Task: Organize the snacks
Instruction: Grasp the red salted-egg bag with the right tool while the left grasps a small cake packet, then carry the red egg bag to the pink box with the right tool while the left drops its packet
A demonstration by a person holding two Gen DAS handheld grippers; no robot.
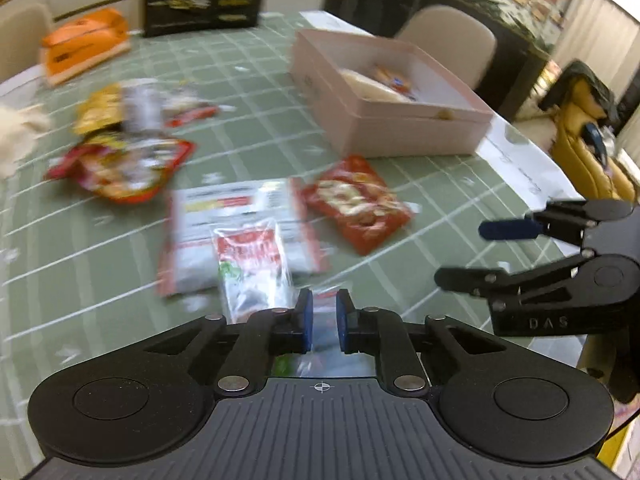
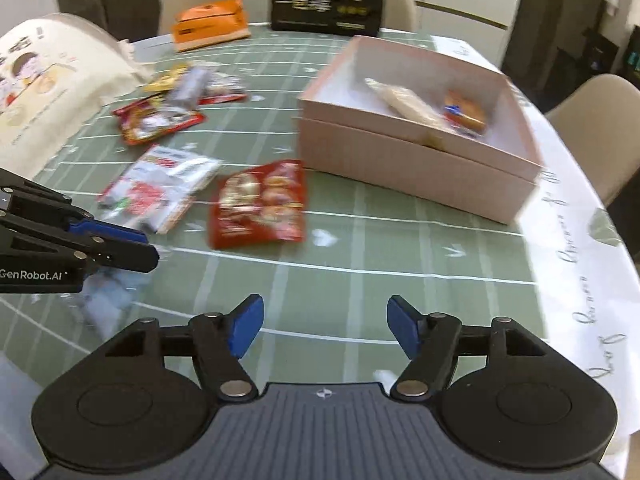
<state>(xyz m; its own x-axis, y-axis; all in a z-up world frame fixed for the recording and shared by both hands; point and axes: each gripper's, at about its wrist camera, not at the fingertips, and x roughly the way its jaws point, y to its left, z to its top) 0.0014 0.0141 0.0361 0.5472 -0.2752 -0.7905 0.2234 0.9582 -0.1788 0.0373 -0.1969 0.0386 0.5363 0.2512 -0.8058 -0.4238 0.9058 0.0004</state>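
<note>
Left gripper point(image 1: 324, 322) is pinched down on a clear snack packet point(image 1: 320, 360). The packet's film shows between the blue pads at bottom centre of the left wrist view, with most of it hidden under the gripper body. Looks like a thin-edge grip, so I judge it could slip.

Right gripper point(image 2: 325, 326) has its jaws standing apart with nothing between them, only bare green grid tablecloth point(image 2: 360, 248) below.

The target is the pink box point(image 2: 420, 168), upper right of the right wrist view. It's open and already holds a pale wrapped snack point(image 2: 408, 106) and an orange packet point(image 2: 466, 114).

Still loose on the cloth:
- a red snack bag point(image 2: 260, 204) at centre, just beside the box's near-left corner
- a white-and-red packet point(image 2: 160, 184) to its left
- a mixed pile point(image 2: 168, 108) further up left, too blurred to itemise

Step in hand, as I read it, is carrying the pinched packet to the box.

How to do it well:
- Lift clear before travelling, so the hanging film doesn't drag the white-and-red packet or the red bag.
- Come over the box wall, not into it. The near rim is tall.
- Release over the bare floor at the box's left side, away from the two items already in it.
- Keep the right gripper out of the left's path; it shows at the right edge of the left wrist view, close by.
- The red bag is the nearest pick for the right gripper.
</note>
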